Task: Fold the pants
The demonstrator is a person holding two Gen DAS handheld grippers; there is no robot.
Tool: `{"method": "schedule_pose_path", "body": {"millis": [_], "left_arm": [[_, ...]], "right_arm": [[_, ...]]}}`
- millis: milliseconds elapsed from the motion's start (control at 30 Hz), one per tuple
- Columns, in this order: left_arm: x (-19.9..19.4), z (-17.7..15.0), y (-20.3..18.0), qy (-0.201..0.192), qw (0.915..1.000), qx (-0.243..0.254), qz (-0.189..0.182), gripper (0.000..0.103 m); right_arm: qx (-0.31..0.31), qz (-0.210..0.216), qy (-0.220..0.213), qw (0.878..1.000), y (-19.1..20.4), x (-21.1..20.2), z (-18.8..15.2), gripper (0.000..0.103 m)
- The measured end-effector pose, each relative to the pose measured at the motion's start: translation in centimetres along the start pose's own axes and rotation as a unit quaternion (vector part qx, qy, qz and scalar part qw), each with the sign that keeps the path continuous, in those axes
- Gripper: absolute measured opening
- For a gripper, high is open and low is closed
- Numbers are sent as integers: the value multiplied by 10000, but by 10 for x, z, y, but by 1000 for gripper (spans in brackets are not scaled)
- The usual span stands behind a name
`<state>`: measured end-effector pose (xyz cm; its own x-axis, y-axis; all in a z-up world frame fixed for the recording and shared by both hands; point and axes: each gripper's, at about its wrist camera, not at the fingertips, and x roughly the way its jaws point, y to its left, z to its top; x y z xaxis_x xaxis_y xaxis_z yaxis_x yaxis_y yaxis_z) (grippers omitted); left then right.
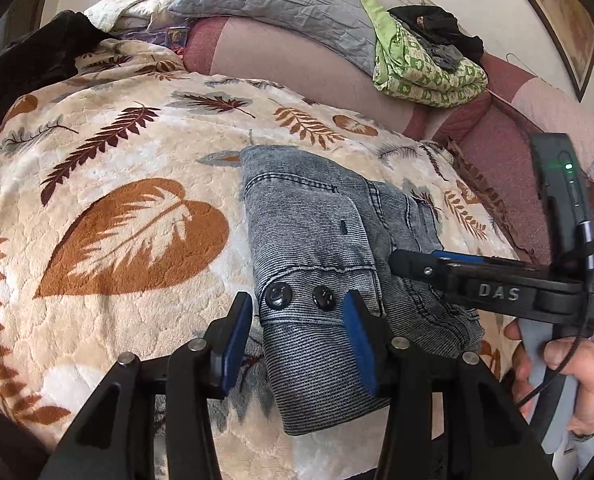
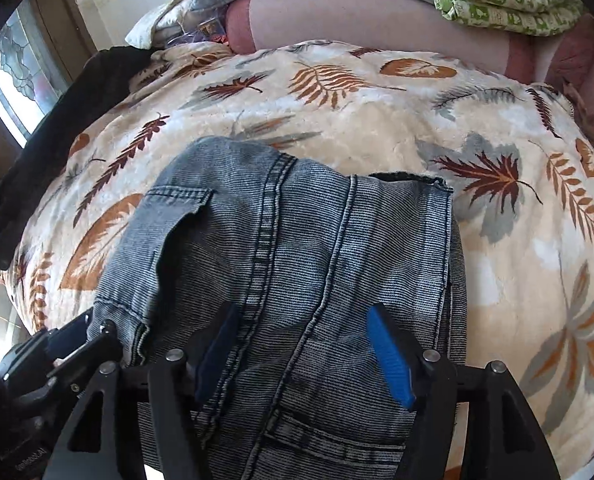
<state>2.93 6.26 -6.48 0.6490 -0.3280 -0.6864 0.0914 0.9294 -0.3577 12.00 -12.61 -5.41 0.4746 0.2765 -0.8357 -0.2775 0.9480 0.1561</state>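
Left hand-held gripper (image 1: pixel 297 340): we see it part open, astride the pants (image 1: pixel 321 248), gripping nothing.
Right hand-held gripper (image 2: pixel 305 348): open, empty.
Risk: we judge a shallow pinch drags the fold crooked.

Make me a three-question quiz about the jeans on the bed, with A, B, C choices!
1. Where do the grey washed-denim pants lie?
A. on the leaf-print fleece blanket
B. on the floor
C. on a chair

2. How many dark snap buttons show on the flap?
A. one
B. two
C. five

3. How are the pants now?
A. hanging up
B. spread out flat
C. folded into a bundle

Answers: 1 A, leaf pattern surrounds them; 2 B, two sit side by side; 3 C, layers lie stacked.
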Motion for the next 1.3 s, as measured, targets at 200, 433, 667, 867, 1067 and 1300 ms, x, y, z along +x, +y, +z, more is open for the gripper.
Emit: {"method": "schedule_pose_path", "body": {"millis": [200, 433, 667, 867, 1067, 1300], "left_arm": [[-12, 6, 13, -86, 9988, -396, -275, 53], [-37, 22, 19, -543, 9971, -535, -58, 67], [9, 5, 6, 277, 9984, -68, 478, 68], [7, 5, 3, 220, 9975, 84, 663, 70], [7, 4, -2, 178, 9966, 135, 791, 71], [7, 5, -7, 180, 9950, 255, 952, 71]], "right_arm": [[14, -187, 157, 9997, -6, -2, -34, 70], [592, 228, -203, 9978, -31, -36, -42, 71], [2254, 1481, -44, 9629, -83, -44, -77, 71], [2930, 1990, 98, 9351, -103, -32, -84, 71], [3344, 2399, 138, 9113, -109, -38, -94, 71], [3454, 2364, 358, 9075, -97, -13, -89, 71]]}}
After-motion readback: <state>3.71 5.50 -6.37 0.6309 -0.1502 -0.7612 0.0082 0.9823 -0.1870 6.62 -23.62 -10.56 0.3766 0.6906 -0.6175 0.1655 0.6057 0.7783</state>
